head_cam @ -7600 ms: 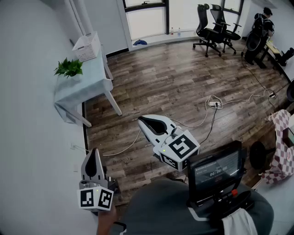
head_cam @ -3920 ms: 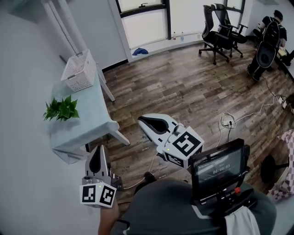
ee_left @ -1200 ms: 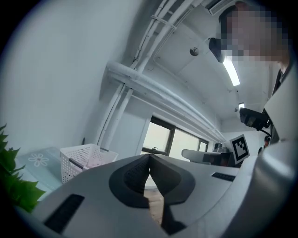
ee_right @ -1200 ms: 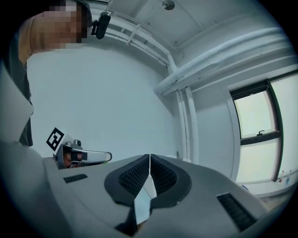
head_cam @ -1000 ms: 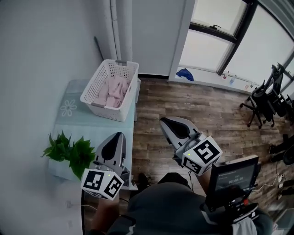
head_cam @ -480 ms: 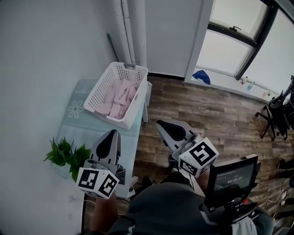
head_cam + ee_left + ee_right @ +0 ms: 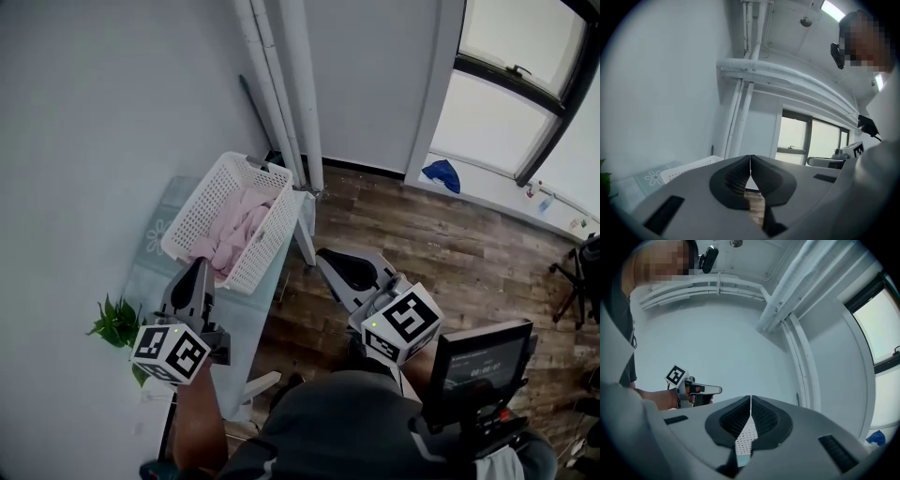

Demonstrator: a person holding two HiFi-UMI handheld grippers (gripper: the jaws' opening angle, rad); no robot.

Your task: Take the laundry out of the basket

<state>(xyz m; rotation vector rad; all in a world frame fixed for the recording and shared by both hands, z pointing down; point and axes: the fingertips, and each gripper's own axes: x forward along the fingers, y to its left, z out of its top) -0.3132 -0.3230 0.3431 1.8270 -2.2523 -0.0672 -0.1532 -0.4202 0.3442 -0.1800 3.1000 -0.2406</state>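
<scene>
A white perforated laundry basket (image 7: 202, 211) stands on a small light-blue table (image 7: 150, 267) against the wall, with pink laundry (image 7: 234, 230) piled inside. My left gripper (image 7: 200, 269) is shut and empty, its tips just short of the basket's near end. In the left gripper view its jaws (image 7: 750, 157) meet, and the basket rim (image 7: 691, 167) shows beyond them. My right gripper (image 7: 325, 255) hangs over the floor right of the table, shut and empty. Its jaws (image 7: 750, 398) meet, with the basket wall (image 7: 747, 435) seen under them.
A green plant (image 7: 117, 322) sits at the table's near corner, left of my left gripper. White pipes (image 7: 281, 84) run up the wall behind the basket. Wood floor (image 7: 450, 244) spreads to the right, with a blue cloth (image 7: 441, 173) under the window.
The view has swung left and drawn nearer the table. The basket now lies just ahead of my left gripper, and the plant has slid behind it. Both grippers stay shut.
</scene>
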